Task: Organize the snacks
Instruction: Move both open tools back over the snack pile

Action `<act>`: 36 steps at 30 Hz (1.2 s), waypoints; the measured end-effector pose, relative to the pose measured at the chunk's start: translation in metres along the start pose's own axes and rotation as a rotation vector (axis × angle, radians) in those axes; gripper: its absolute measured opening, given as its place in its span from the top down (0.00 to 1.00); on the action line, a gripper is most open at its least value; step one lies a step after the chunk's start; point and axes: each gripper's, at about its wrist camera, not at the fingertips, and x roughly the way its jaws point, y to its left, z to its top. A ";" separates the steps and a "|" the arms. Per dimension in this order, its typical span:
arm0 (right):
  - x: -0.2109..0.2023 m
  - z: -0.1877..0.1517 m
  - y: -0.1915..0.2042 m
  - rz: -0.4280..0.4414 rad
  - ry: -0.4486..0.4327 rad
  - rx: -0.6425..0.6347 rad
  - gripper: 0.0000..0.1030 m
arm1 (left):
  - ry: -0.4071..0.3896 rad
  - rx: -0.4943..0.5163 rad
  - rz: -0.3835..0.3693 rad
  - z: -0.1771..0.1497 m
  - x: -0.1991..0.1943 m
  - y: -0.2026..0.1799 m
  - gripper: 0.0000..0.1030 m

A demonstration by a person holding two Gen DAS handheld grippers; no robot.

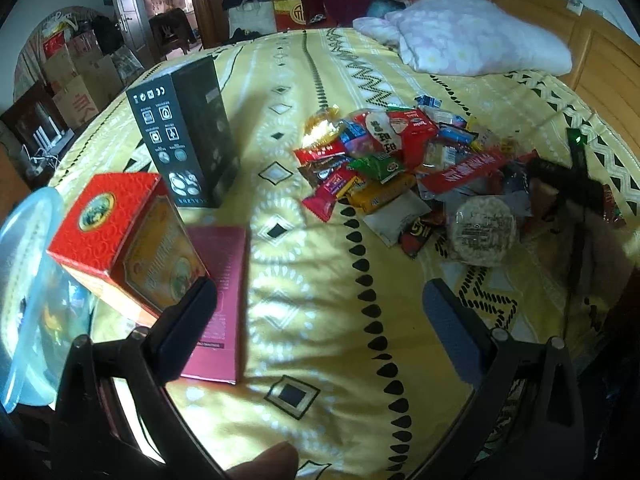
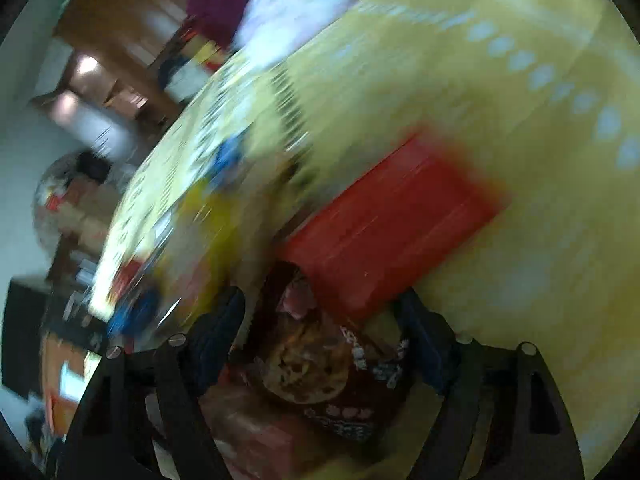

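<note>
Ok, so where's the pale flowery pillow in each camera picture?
Left wrist view: the pillow lies upper right, at the far end of the bed.
Right wrist view: a blurred pale shape at top centre.
Shared landmark: the yellow patterned bedspread it rests on.

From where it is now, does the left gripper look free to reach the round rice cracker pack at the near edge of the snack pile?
Probably yes. The left gripper stands open over bare yellow bedspread, and the round rice cracker pack lies ahead to its right, on top and uncovered. The blurred right gripper just beside it might crowd the approach.
</note>
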 end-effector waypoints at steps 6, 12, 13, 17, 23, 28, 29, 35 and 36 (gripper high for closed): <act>0.032 -0.061 0.091 0.112 0.069 -0.049 0.15 | 0.005 -0.017 0.017 -0.011 -0.009 0.009 0.00; 0.026 -0.074 0.164 0.120 0.082 -0.234 0.14 | 0.025 -0.044 0.024 -0.027 -0.010 0.022 0.00; 0.012 -0.074 0.171 0.113 0.056 -0.267 0.14 | 0.031 -0.048 0.017 -0.031 -0.010 0.023 0.00; -0.050 -0.082 0.195 0.112 -0.024 -0.442 0.13 | 0.039 -0.047 -0.020 -0.043 -0.010 0.019 0.00; -0.093 -0.150 0.161 0.053 0.018 -0.498 0.12 | 0.073 -0.066 -0.045 -0.057 -0.004 0.019 0.00; -0.088 -0.197 0.144 0.115 0.121 -0.499 0.13 | 0.097 -0.083 -0.072 -0.061 0.000 0.020 0.00; -0.084 -0.204 0.149 0.119 0.133 -0.532 0.14 | 0.098 -0.084 -0.078 -0.062 -0.001 0.020 0.00; -0.040 -0.209 0.166 0.058 0.149 -0.658 0.34 | 0.115 -0.106 -0.149 -0.064 0.004 0.014 0.01; -0.036 -0.208 0.164 0.038 0.149 -0.650 0.39 | 0.120 -0.101 -0.169 -0.065 0.006 0.011 0.02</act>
